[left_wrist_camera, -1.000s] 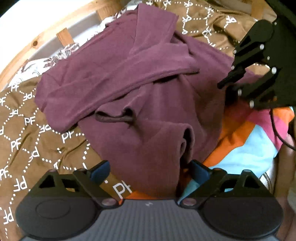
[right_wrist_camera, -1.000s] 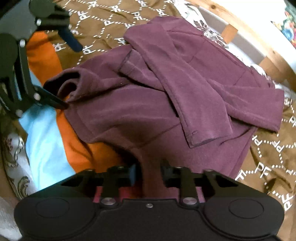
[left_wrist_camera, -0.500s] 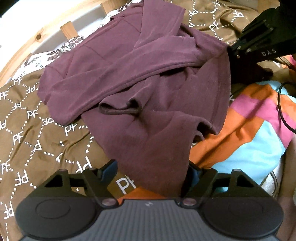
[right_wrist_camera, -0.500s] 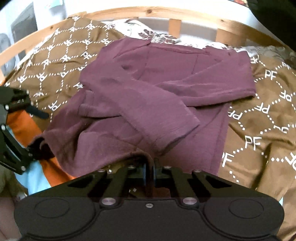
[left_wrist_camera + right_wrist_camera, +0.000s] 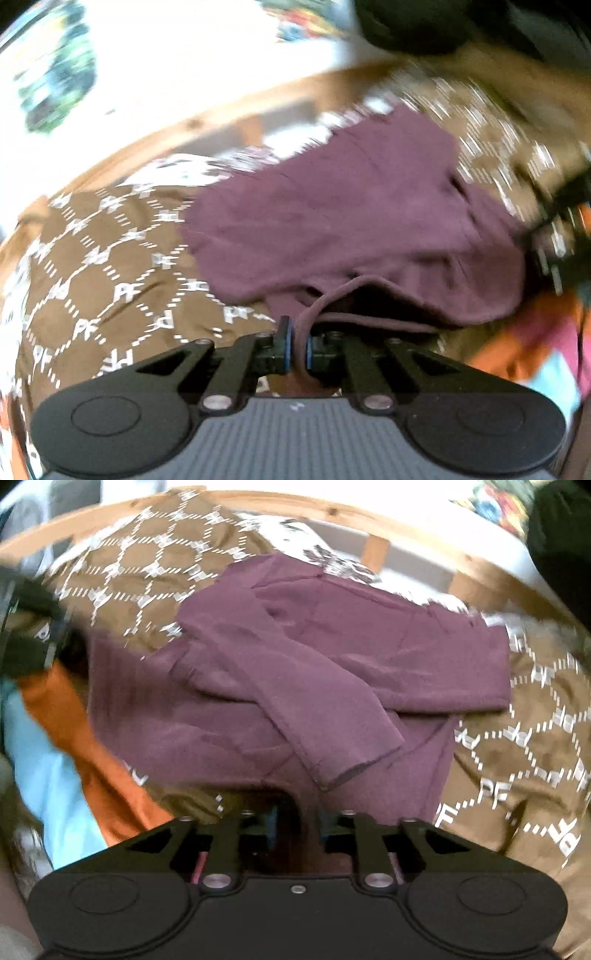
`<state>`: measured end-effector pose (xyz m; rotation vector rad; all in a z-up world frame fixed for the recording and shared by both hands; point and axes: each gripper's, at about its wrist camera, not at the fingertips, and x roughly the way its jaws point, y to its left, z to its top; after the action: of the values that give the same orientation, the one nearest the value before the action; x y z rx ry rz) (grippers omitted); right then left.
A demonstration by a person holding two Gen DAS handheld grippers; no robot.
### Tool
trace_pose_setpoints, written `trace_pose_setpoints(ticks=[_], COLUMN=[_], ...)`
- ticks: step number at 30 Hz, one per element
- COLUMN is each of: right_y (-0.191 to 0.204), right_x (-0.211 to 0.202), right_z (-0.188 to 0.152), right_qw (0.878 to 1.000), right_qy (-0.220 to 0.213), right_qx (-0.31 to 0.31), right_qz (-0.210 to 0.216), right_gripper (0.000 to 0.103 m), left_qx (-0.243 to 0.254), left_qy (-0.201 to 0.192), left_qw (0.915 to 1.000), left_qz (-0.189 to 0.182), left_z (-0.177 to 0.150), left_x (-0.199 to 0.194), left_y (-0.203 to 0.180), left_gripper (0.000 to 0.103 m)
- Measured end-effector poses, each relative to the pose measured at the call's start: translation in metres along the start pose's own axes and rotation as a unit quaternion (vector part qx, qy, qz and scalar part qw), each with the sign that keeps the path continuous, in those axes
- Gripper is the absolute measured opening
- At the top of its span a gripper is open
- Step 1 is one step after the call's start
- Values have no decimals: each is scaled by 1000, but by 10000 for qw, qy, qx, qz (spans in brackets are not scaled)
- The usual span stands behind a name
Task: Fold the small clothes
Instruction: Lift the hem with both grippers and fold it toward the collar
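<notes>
Maroon top (image 5: 314, 672) spread across brown patterned blanket (image 5: 535, 738), sleeve folded over chest, near hem lifted. Left gripper (image 5: 298, 345) pinched tight on hem edge; right gripper (image 5: 295, 823) closed onto fabric bunched between fingers. Likely trouble: thin hem slipping from either pinch mid-swing, or uneven pull skewing fold and dragging sleeve loose. No containers visible; only orange and blue cloth (image 5: 55, 746) beside, wooden bed rail (image 5: 376, 520) behind.
</notes>
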<state>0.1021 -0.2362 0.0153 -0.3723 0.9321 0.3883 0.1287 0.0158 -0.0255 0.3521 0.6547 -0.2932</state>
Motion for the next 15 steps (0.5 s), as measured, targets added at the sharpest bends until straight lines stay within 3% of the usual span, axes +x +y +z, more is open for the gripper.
trace_pose_setpoints(ticks=[3,8,11,15], right_y=[22,62,72,72], right_x=[0,8,18,16], right_z=[-3,-14,-22,-23], right_qw=[9976,9809,9701,9697], right_qy=[36,179,382,267], right_qx=[-643,-1845,-2228,-2268], right_qz=[-243,-583,-883,-864], right_gripper=[50,62,63,63], left_qx=[-554,-820,-865,-927], left_qy=[-236,-426,-445,-504], left_qw=[9982,9957,9953,9944], left_qz=[12,48,13,-27], left_z=[4,5,4,2], left_x=[-6,-11,-12,-16], left_y=[19,29,31,30], left_gripper=[7,7,7,7])
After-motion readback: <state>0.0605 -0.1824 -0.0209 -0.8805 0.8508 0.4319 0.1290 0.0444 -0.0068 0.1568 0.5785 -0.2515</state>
